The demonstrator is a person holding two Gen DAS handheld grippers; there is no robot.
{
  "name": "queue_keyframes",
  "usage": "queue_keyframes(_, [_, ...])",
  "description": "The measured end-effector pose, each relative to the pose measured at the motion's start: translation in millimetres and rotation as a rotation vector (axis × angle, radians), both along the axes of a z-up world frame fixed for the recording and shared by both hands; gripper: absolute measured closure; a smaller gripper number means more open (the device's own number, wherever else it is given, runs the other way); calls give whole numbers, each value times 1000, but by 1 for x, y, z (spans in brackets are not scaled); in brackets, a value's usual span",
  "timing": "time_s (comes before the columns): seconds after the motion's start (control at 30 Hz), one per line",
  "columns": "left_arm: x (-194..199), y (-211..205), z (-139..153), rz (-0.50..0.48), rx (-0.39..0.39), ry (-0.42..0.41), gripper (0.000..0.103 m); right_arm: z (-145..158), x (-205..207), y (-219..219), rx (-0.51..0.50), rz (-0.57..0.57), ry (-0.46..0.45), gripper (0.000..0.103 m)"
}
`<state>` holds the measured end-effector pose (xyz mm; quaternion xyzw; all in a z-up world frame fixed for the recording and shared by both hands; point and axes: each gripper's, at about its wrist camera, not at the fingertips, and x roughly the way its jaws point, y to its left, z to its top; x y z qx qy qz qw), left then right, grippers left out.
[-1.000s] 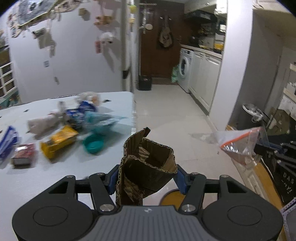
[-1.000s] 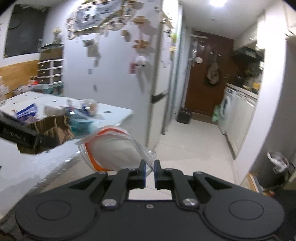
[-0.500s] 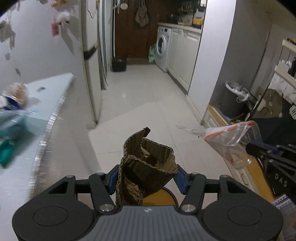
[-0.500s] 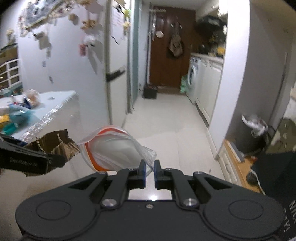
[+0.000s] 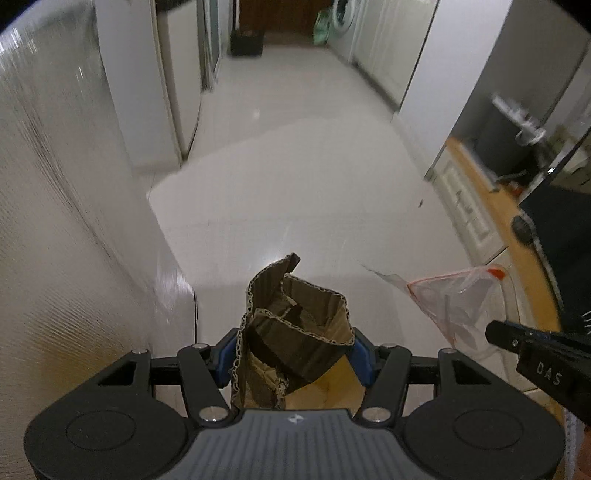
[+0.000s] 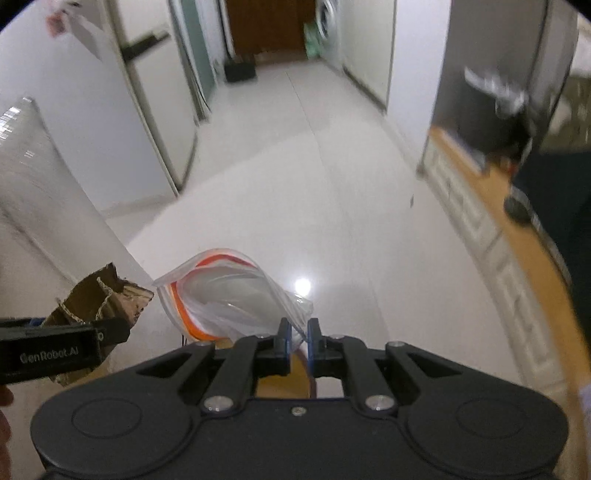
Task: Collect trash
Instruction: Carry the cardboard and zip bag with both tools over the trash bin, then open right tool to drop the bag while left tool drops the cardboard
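Trash in both tongs: crumpled brown corrugated cardboard piece (image 5: 291, 328) clamped between the blue pads of the left gripper (image 5: 293, 347), sticking up and forward at 12 o'clock in the left wrist view. Clear plastic zip bag with orange-red seal strip (image 6: 225, 295) pinched by one corner in the right gripper (image 6: 295, 332), jaws nearly together on the thin film, bag ballooning toward 11 o'clock in the right wrist view. Same bag (image 5: 454, 295) shows at 3 o'clock in the left view, right gripper's black finger just below it. In the right view the cardboard (image 6: 99, 299) sits at 9 o'clock, just beside the bag's open mouth, apart or touching cannot tell.

Both grippers point steeply down over glossy white tiled floor (image 5: 295, 177). White ribbed panel surface (image 5: 66, 229) close at 9 o'clock, its corner right beside the cardboard. White refrigerator (image 6: 147, 122) at 10 o'clock. Hallway at 12 o'clock: brown wooden door (image 6: 266, 26), small black box on the floor (image 6: 240, 70), green bag (image 6: 312, 40), white washing machine (image 5: 345, 18). Orange-brown wooden floor strip (image 6: 491, 206) at 3 o'clock, dark bin with a crumpled liner (image 5: 513, 129) at 2 o'clock, blurred. Yellow-brown rounded object (image 5: 325, 384) directly under the left jaws, mostly hidden.
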<state>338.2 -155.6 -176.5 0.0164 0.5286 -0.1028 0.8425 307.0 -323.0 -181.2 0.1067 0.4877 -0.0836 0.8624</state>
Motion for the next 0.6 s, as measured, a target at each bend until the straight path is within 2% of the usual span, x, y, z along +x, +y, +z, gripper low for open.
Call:
queue_keyframes(0.27, [21,9,-91,62,13,184,42,-77,25,6,95,-75,202,95])
queue_keyframes(0.5, [24,10,-140,45,32,283,42,-125,40,9,137,-115,330,94])
queue_keyframes(0.6, [27,13,-152,37,28,304,42,-141,48,13,169,-116,367,94])
